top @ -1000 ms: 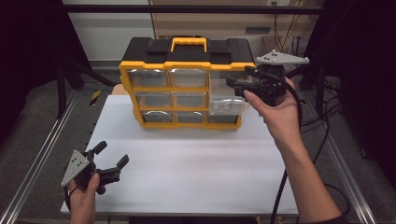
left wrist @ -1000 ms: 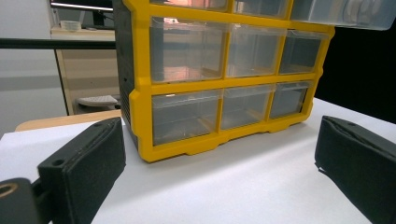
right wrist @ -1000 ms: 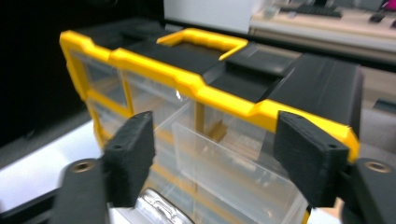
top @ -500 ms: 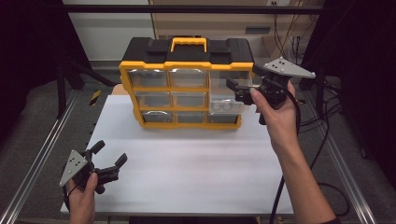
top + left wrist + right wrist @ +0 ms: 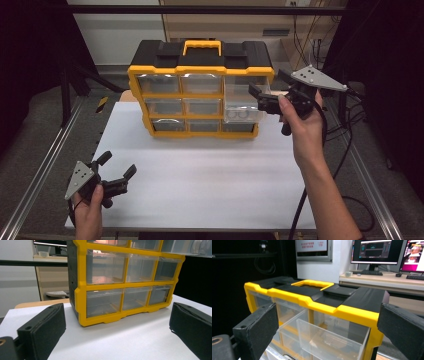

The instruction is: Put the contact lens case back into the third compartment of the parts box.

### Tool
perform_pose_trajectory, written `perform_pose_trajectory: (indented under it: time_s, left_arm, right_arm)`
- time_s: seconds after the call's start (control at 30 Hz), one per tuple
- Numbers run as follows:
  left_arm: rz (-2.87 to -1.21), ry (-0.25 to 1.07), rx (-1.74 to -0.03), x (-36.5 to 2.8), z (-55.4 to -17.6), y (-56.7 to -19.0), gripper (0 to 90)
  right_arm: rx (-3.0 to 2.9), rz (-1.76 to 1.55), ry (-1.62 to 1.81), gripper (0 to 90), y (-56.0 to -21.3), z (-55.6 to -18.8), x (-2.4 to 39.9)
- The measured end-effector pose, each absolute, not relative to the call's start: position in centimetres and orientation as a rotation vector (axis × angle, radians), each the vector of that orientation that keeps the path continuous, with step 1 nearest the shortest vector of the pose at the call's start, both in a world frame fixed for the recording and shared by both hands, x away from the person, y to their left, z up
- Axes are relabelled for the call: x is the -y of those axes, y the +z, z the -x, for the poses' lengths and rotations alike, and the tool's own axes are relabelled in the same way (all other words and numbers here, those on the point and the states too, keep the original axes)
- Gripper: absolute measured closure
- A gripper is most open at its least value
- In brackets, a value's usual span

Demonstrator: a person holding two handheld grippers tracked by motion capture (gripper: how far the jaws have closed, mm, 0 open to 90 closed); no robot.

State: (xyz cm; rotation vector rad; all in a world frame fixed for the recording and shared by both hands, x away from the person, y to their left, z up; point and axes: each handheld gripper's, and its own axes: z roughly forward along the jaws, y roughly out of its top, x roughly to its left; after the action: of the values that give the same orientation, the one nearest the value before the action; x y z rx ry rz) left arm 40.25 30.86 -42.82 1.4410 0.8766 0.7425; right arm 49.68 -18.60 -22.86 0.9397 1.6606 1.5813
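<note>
Hands come in from the bottom edge of the high view. Nearest, at the lower left of that frame, the left gripper [image 5: 116, 175] is held low over the white tabletop [image 5: 210, 175], its jaws spread with nothing between them; the grey three-cornered plate [image 5: 80, 175] sits on its top. In the left gripper view the two black pads [image 5: 42, 330] stand wide apart at the bottom corners, pointing across bare white surface toward the lower rows of the organizer.

Farther up, at the right of centre in the high view, the right gripper [image 5: 261, 98] is lifted off the table in the person's right hand [image 5: 302, 127], beside the organizer's right end. Its jaws have just been opening and now stand wide, with nothing pinched between them. A cable [image 5: 300, 210] trails down from it toward the lower right.

Beyond both, in the upper middle of the frame, stands the yellow and black drawer organizer [image 5: 200, 70], upright at the far part of the tabletop, with three rows of clear drawers and a yellow carry handle [image 5: 202, 46] on top. The middle-right clear drawer [image 5: 242, 114] is pulled partway out, just below the right gripper; small pale rings show inside it. In the right gripper view an open clear drawer [image 5: 322, 340] lies between and beyond the spread pads.
</note>
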Motion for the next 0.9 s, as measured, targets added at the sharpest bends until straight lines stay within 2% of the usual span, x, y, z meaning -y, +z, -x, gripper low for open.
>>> perform_pose_trajectory:
  time_s: [0.9]
  left_arm:
    - [-1.441,0.742,-0.864,-30.7,-40.2,-42.7,0.5]
  right_arm:
    - [-1.583,-0.969,1.568,5.1,-23.9,-48.8,21.4]
